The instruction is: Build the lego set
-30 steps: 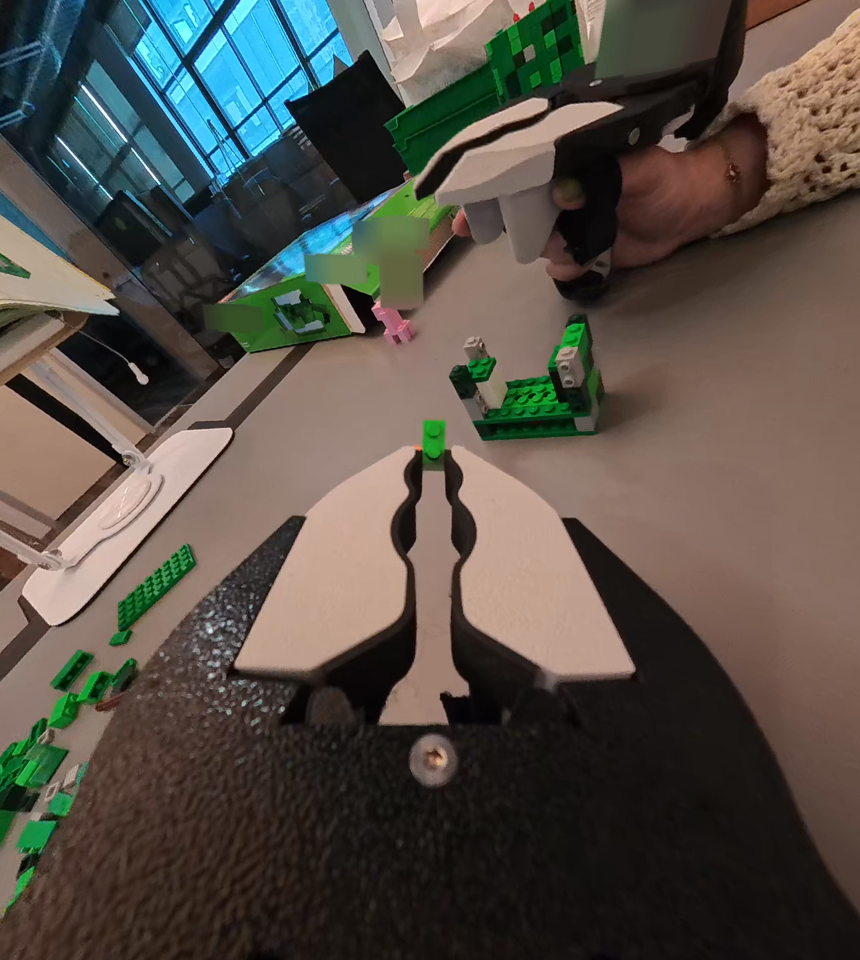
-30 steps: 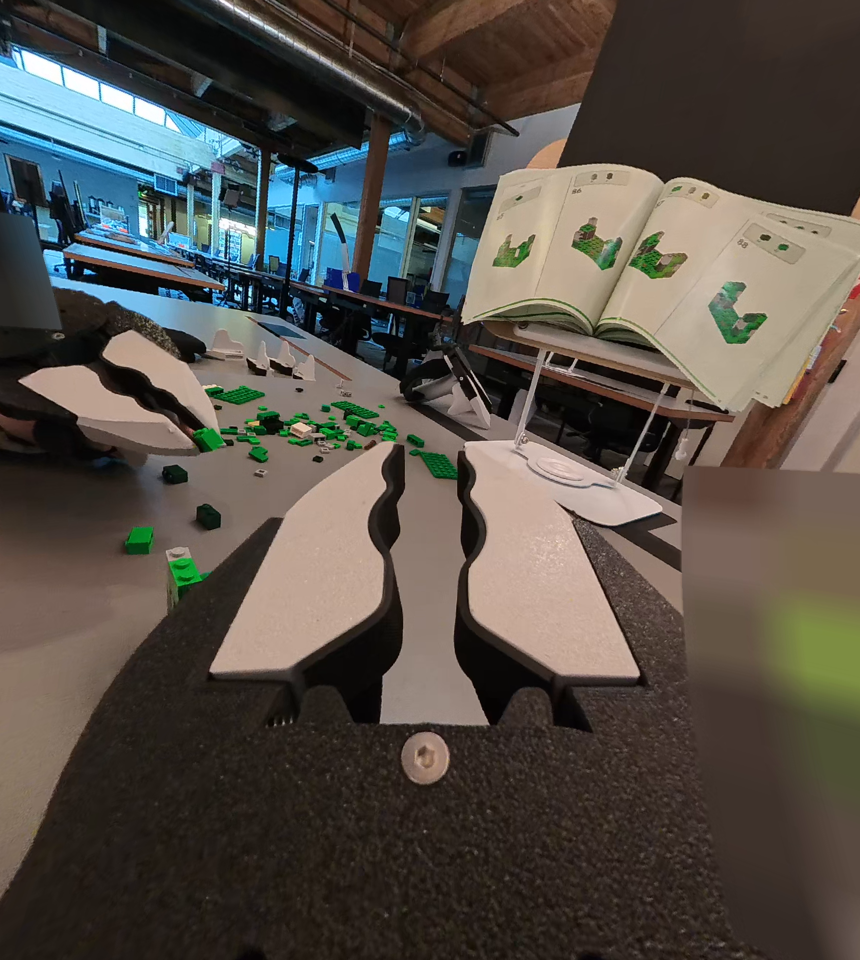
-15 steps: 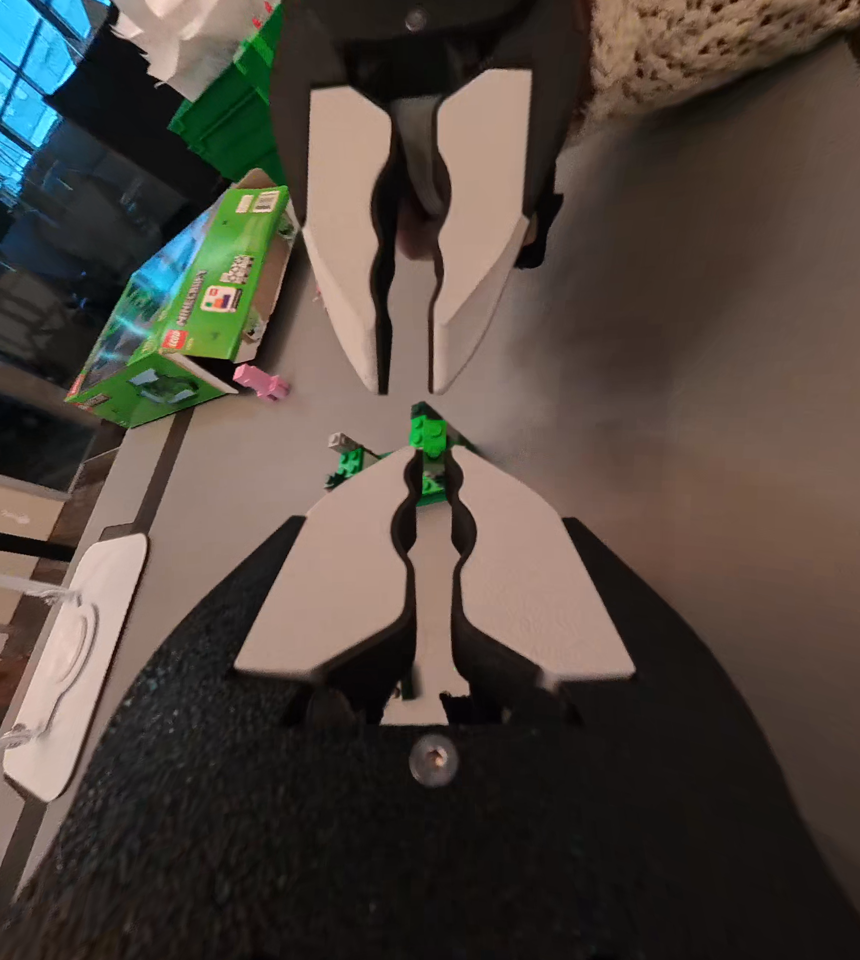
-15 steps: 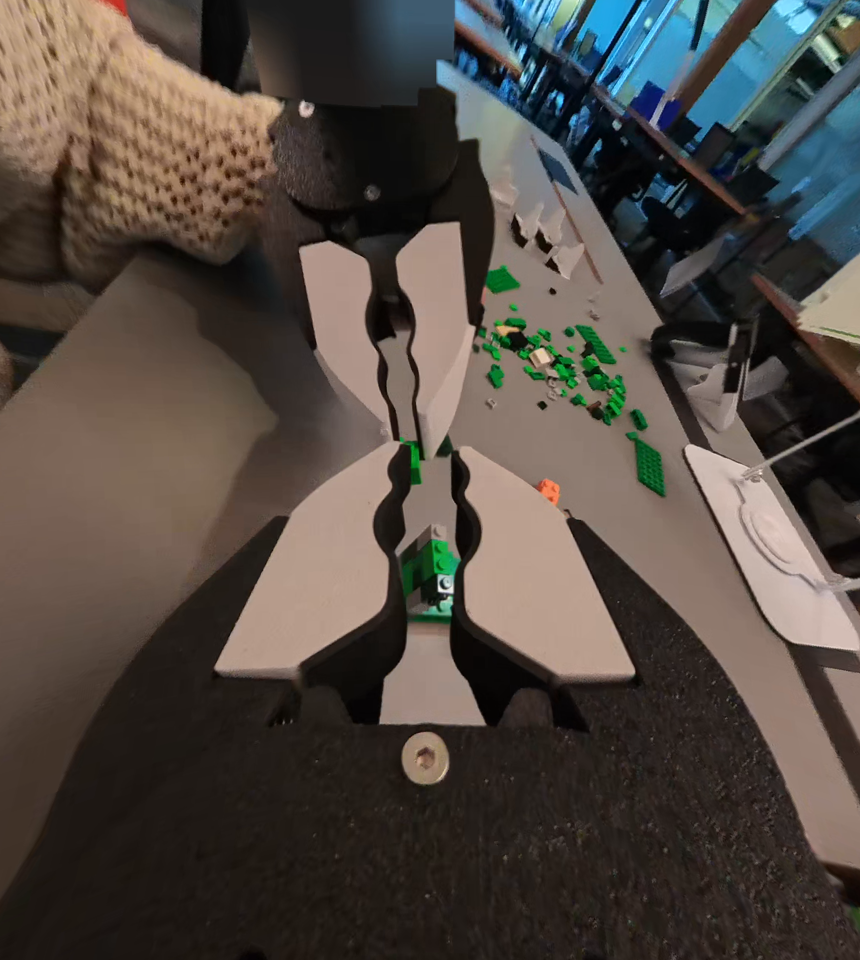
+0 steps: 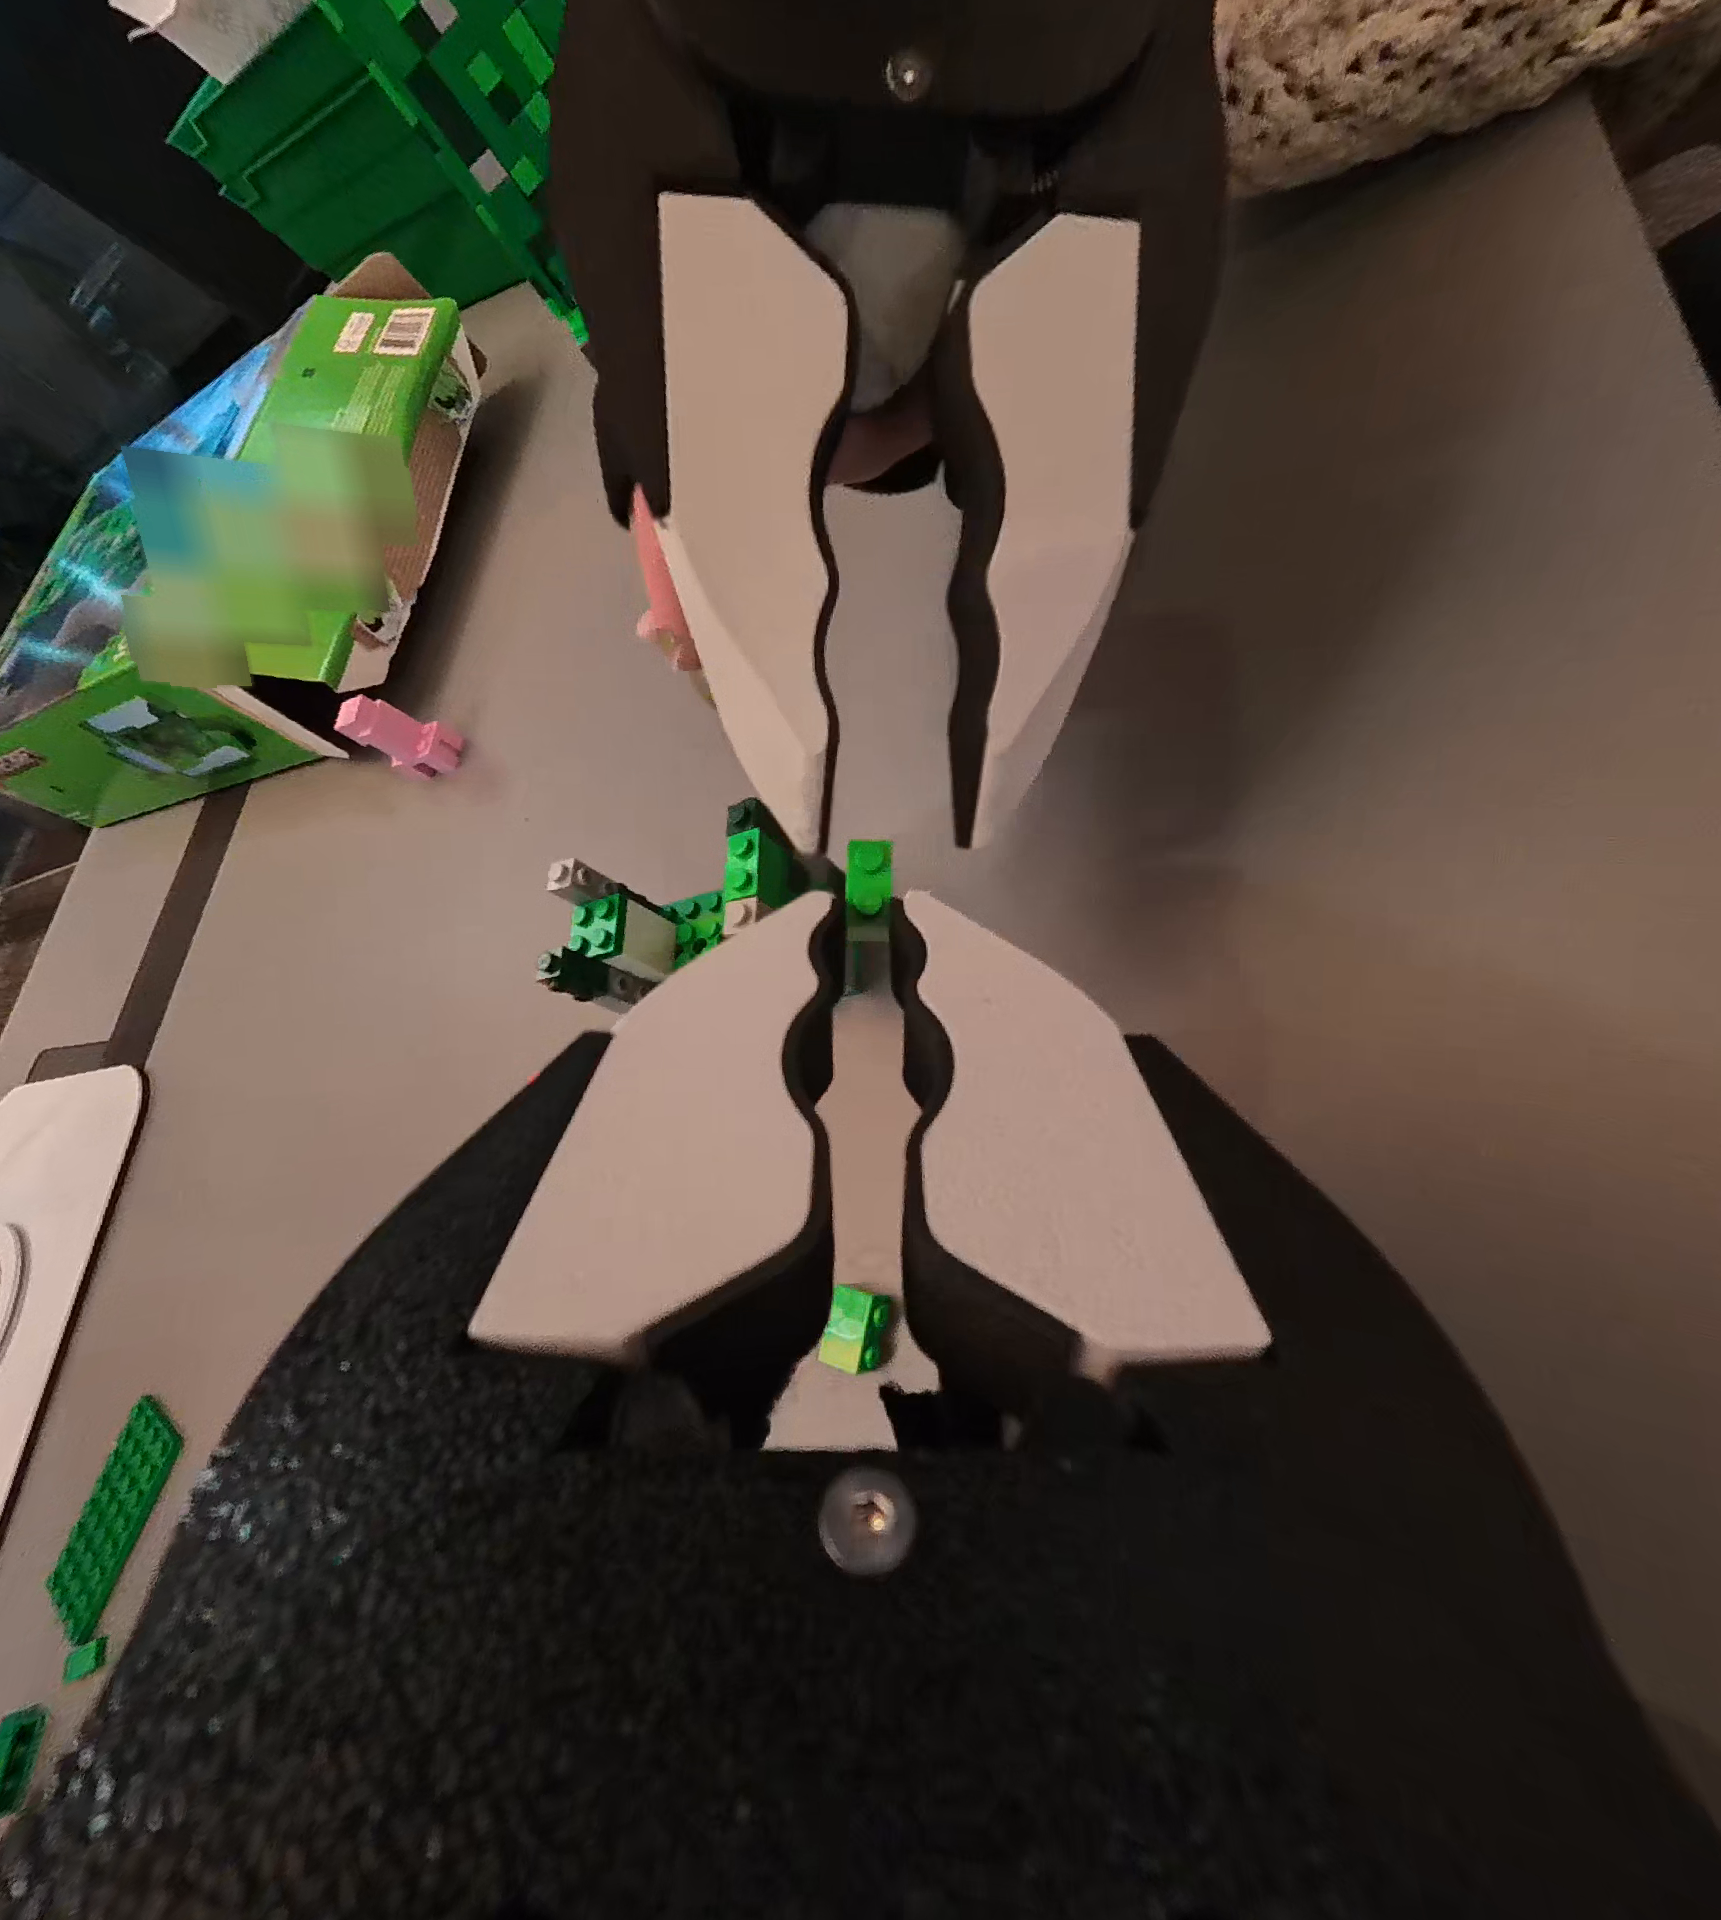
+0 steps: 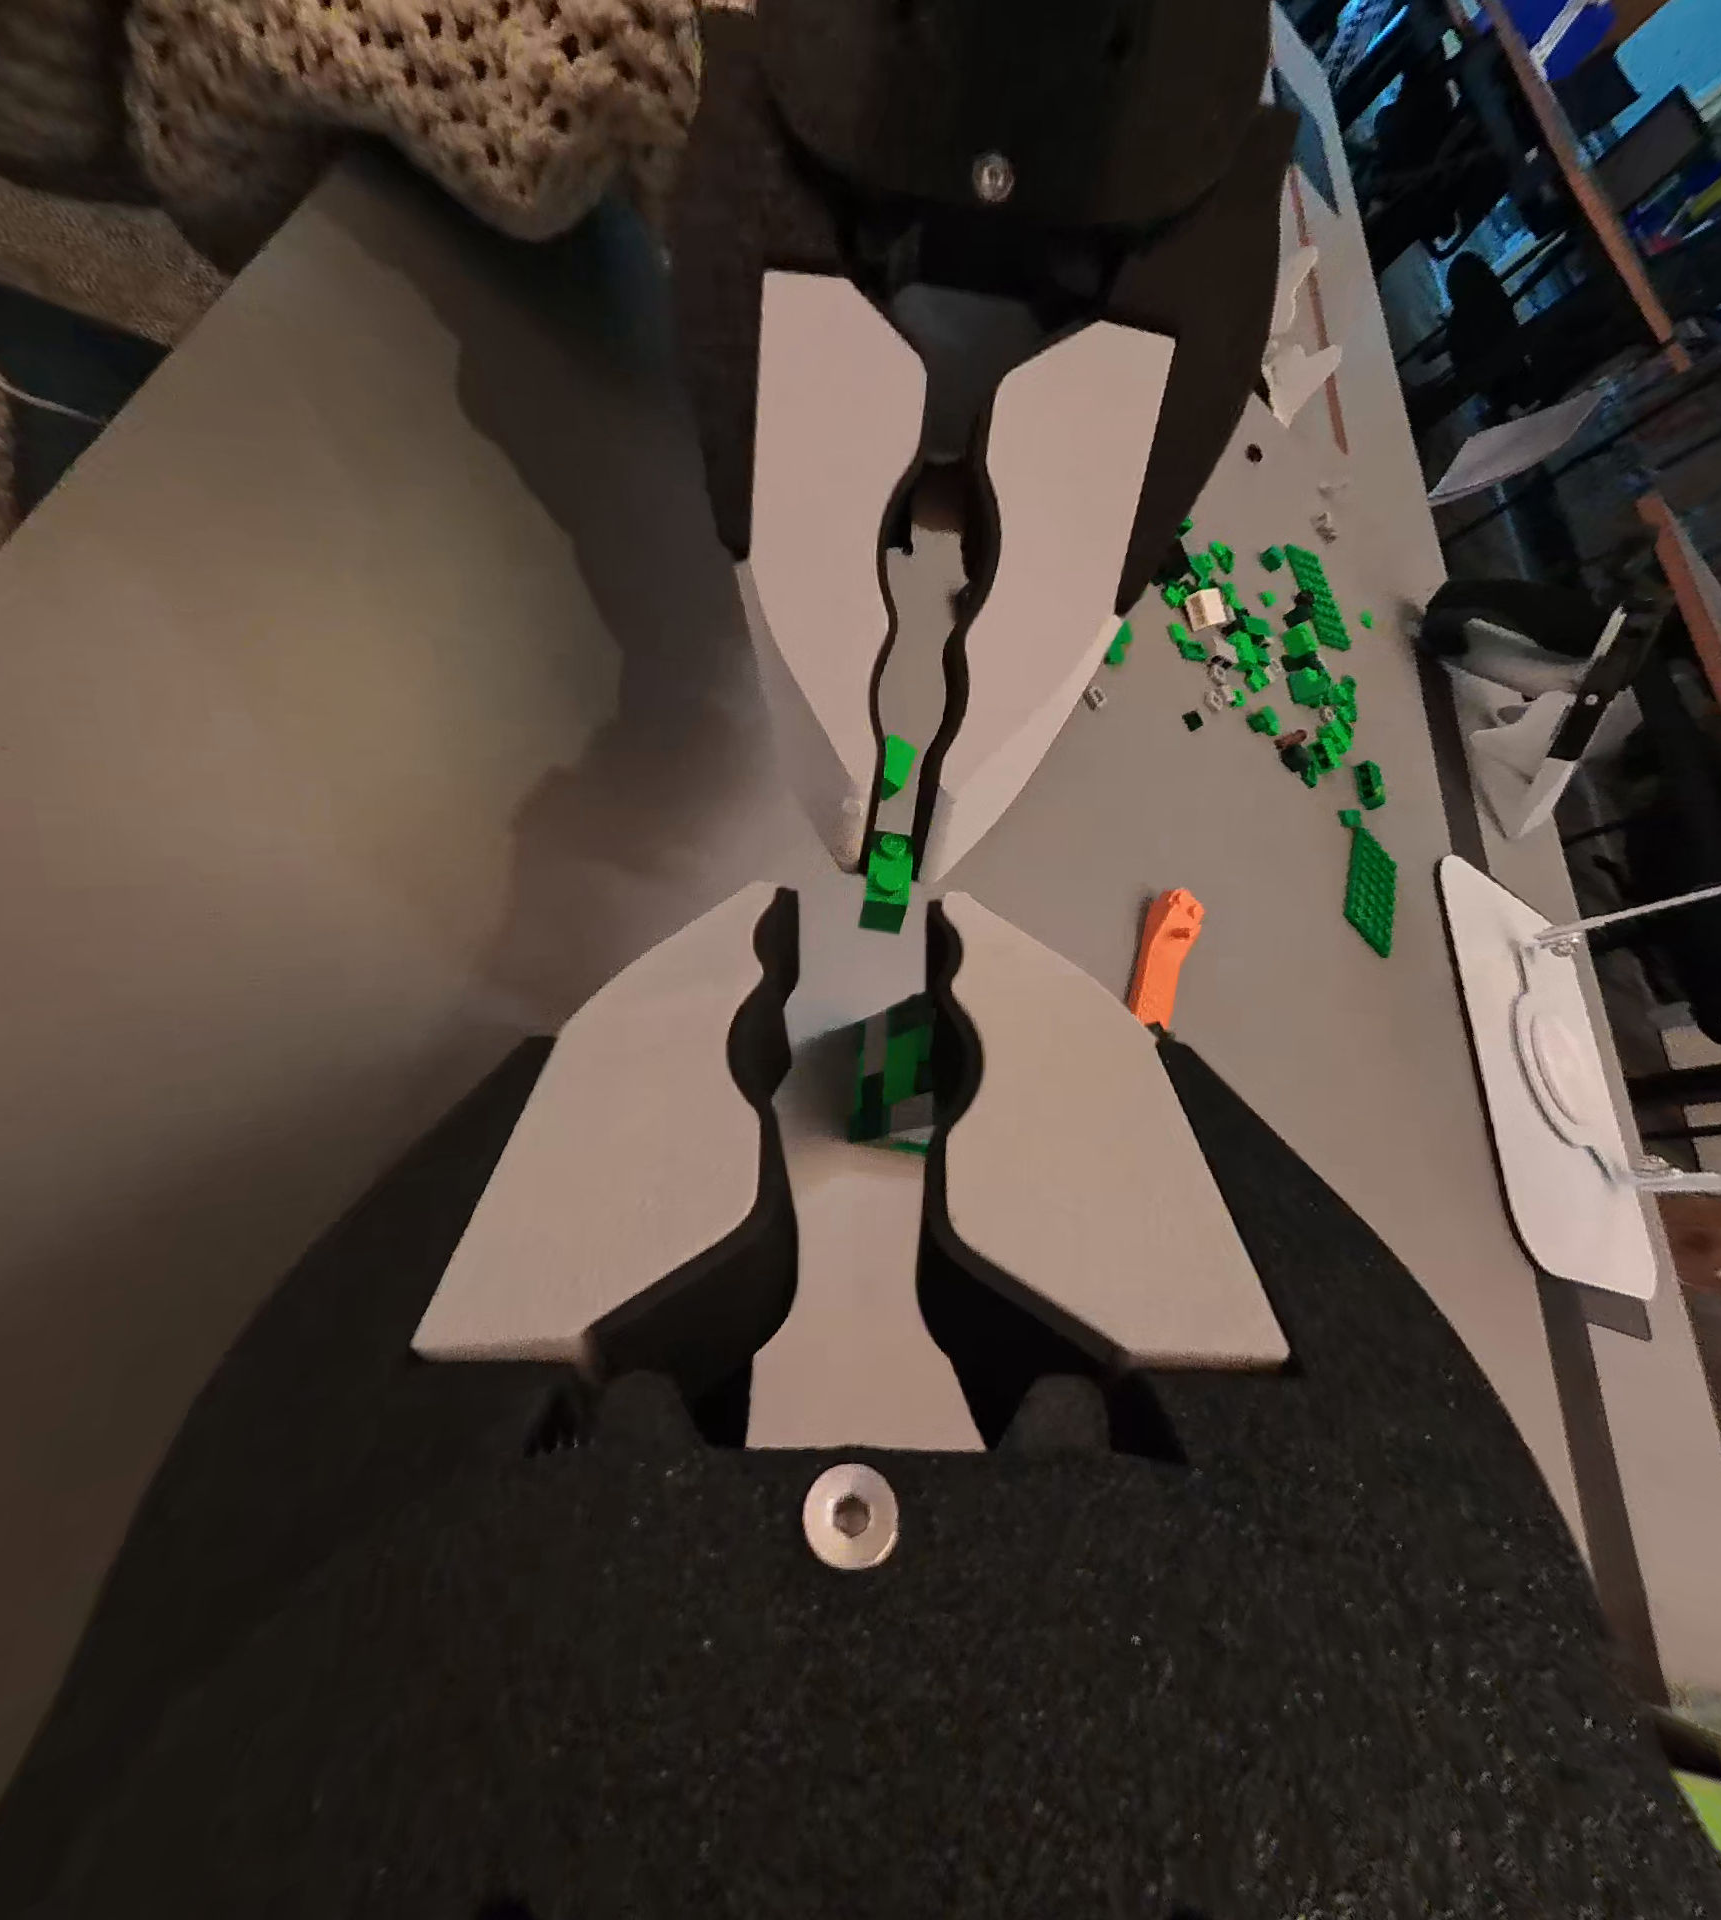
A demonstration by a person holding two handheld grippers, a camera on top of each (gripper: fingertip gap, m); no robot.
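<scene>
My left gripper (image 5: 866, 920) is shut on a small green brick (image 5: 868, 878) that sticks out past its tips. My right gripper (image 5: 892, 836) points back at it tip to tip, jaws open and empty, with the brick's end right at its tips. In the right wrist view the right gripper (image 6: 856, 904) faces the left gripper (image 6: 892, 868) and the held brick (image 6: 887, 883). The partial green and grey build (image 5: 648, 925) stands on the grey table just below both grippers. It also shows between the right fingers (image 6: 897, 1081).
A loose green brick (image 5: 856, 1340) lies under the left gripper. An orange tool (image 6: 1162, 951), a green plate (image 6: 1370, 894) and a pile of green pieces (image 6: 1261, 655) lie to one side. A green box (image 5: 212, 623), pink figure (image 5: 404, 732) and white stand base (image 6: 1542, 1081) are nearby.
Both grippers swung from facing across the room to pointing down at the table. They closed in tip to tip above the build, the left still holding the brick.
</scene>
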